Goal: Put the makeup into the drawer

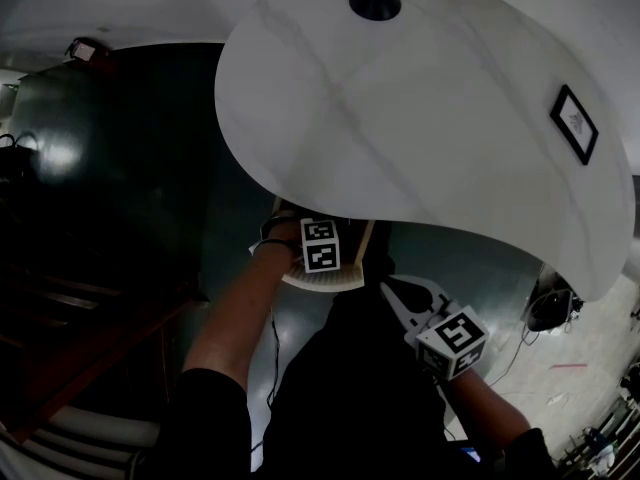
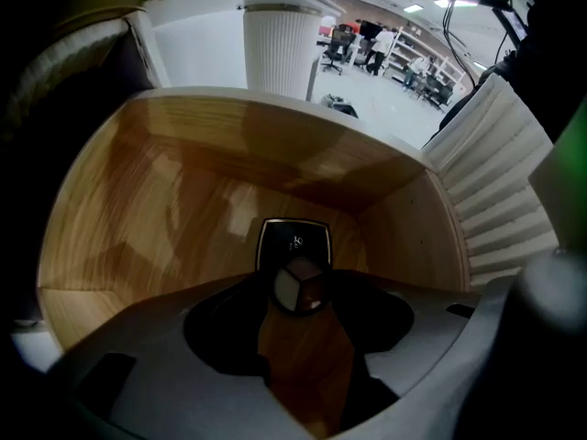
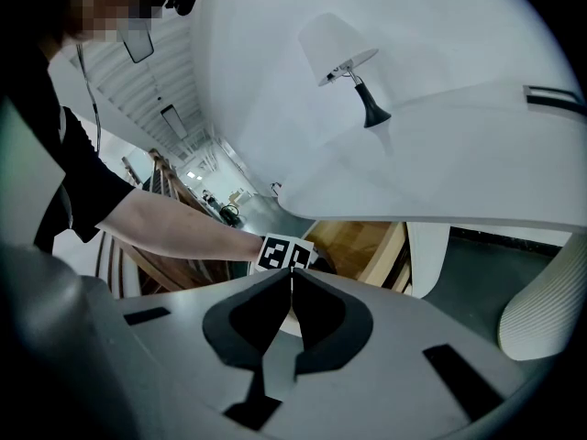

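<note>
The drawer is pulled out from under the table. It is a box of warm, varnished wood with a clear grain, and its floor is glossy enough to throw pale reflections. The table top is smooth, white and rounded, with faint grey veins like marble. It carries the black foot of a lamp and a small dark picture frame. The left gripper points steeply down into the drawer. Its dark jaws stand partly apart and their tips are pinched on a small makeup piece. The piece is faceted like a little cube seen corner-on, with one pale face, one reddish-brown and one dark. Just beyond it, low in the drawer, is a black case, a flat rounded rectangle with a shiny rim and tiny pale print. The case's broad face is turned up toward the camera and its slightly longer side runs toward the drawer's far wall. I cannot tell whether the case and the faceted piece are one item or two. The right gripper is held apart from the drawer, nearer the person's body. Its jaws are pressed together with nothing between them. A ribbed white panel stands beside the drawer's right wall.
</note>
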`<state>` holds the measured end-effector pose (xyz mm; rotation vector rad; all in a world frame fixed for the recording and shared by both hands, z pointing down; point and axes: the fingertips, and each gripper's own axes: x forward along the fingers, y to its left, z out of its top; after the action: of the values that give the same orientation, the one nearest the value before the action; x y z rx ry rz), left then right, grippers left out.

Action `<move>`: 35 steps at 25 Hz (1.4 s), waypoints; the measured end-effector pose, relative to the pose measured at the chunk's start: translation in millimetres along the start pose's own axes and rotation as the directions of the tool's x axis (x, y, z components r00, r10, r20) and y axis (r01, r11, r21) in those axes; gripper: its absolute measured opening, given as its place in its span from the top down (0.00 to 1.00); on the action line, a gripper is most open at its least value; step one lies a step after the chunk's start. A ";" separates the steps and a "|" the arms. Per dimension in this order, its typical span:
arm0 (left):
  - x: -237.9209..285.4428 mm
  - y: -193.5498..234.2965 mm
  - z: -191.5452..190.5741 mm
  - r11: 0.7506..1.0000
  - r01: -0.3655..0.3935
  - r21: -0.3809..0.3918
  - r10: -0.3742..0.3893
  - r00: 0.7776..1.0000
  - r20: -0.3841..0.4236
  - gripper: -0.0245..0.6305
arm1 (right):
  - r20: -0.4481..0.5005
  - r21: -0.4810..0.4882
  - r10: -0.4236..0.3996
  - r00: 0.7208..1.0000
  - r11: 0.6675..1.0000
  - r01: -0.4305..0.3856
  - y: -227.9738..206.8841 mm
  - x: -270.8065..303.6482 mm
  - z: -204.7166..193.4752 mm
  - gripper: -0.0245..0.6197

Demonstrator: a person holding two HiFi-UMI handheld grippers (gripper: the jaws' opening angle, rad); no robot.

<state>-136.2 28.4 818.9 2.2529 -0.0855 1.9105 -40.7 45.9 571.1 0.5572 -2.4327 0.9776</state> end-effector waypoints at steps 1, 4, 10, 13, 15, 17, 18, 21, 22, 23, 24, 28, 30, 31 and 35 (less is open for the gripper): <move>-0.5 0.4 -0.7 1.000 -0.001 -0.004 0.001 1.000 -0.001 0.61 | 0.001 0.002 0.000 1.000 1.000 0.000 0.4 0.3 0.5 0.94; -7.0 5.0 4.3 1.000 -0.020 -0.021 0.021 0.999 0.035 0.58 | 0.002 0.002 0.002 1.000 1.000 -0.002 1.3 1.0 2.2 0.94; -34.8 8.8 22.9 0.998 -0.035 -0.060 0.045 0.984 0.174 0.56 | 0.005 -0.016 0.011 1.000 1.000 -0.011 6.9 2.9 9.9 0.94; -44.5 3.8 24.9 0.999 -0.031 -0.028 0.036 0.982 0.185 0.56 | 0.012 -0.030 0.019 1.000 0.999 -0.019 12.5 5.1 15.9 0.94; -52.3 1.5 27.0 0.998 -0.057 0.008 0.055 0.980 0.190 0.56 | 0.017 -0.037 0.024 1.000 0.999 -0.024 18.1 5.8 20.0 0.94; -60.6 -1.5 29.8 0.995 -0.085 0.044 0.075 0.978 0.195 0.56 | 0.018 -0.052 0.028 0.999 0.998 -0.027 24.5 5.5 23.9 0.94; -64.9 -3.4 31.0 0.994 -0.096 0.059 0.083 0.977 0.197 0.56 | 0.018 -0.061 0.029 0.999 0.998 -0.028 28.3 4.9 26.2 0.94; -81.9 -11.0 33.3 0.989 -0.124 0.082 0.105 0.973 0.207 0.57 | 0.025 -0.090 0.033 0.999 0.995 -0.031 43.6 0.4 34.9 0.94; -89.7 -13.4 34.4 0.988 -0.134 0.081 0.114 0.970 0.214 0.58 | 0.028 -0.102 0.034 0.999 0.994 -0.031 49.1 -2.2 38.7 0.94; -98.5 -15.5 35.8 0.987 -0.142 0.073 0.123 0.966 0.226 0.59 | 0.032 -0.115 0.034 0.999 0.993 -0.030 54.1 -5.4 43.3 0.94; -108.2 -17.5 37.5 0.987 -0.150 0.057 0.132 0.961 0.242 0.61 | 0.039 -0.129 0.033 0.999 0.991 -0.027 58.9 -8.9 48.6 0.94; -156.7 -26.8 46.1 0.980 -0.191 -0.055 0.198 0.918 0.345 0.69 | 0.082 -0.182 0.014 0.997 0.983 0.001 76.0 -25.2 71.3 0.94; -178.5 -32.9 49.9 0.971 -0.215 -0.102 0.238 0.891 0.388 0.74 | 0.104 -0.206 0.001 0.995 0.978 0.021 82.4 -34.2 82.0 0.94; -187.4 -37.4 50.7 0.967 -0.225 -0.119 0.254 0.879 0.405 0.77 | 0.113 -0.217 -0.005 0.994 0.976 0.030 86.4 -38.5 86.7 0.94; -213.9 -55.4 49.2 0.949 -0.254 -0.188 0.313 0.839 0.446 0.86 | 0.149 -0.260 -0.023 0.989 0.964 0.062 103.9 -55.3 102.6 0.94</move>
<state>-115.5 57.7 595.4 2.6853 -0.6202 1.3662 -76.5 52.1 419.2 0.5999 -2.6123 0.5986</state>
